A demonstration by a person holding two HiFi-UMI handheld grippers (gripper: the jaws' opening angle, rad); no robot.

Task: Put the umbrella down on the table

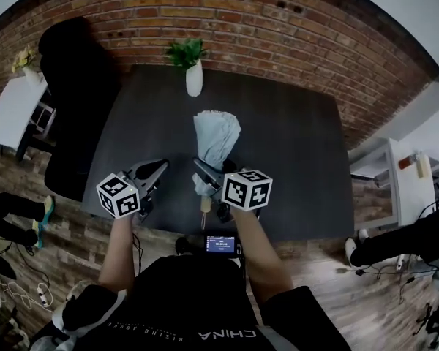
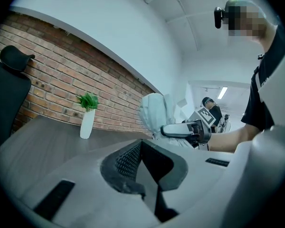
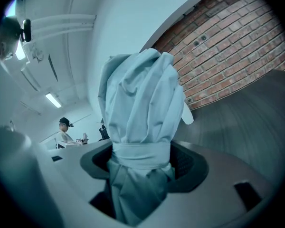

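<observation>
The table (image 1: 293,137) stands before the brick wall (image 1: 278,28). A vase (image 1: 194,79) sits at the middle of its far edge, and a chair (image 1: 73,86) stands at its left side. Over the near middle, the umbrella (image 1: 216,139) sits between the jaws of the right gripper (image 1: 205,172). The left gripper (image 1: 156,169) is just left of it.

Table (image 1: 293,145) lies open ahead; a vase (image 1: 194,79) blocks its far edge.

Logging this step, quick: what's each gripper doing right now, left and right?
Left gripper: closed, nothing between its jaws.
Right gripper: closed on the folded light blue umbrella.
</observation>
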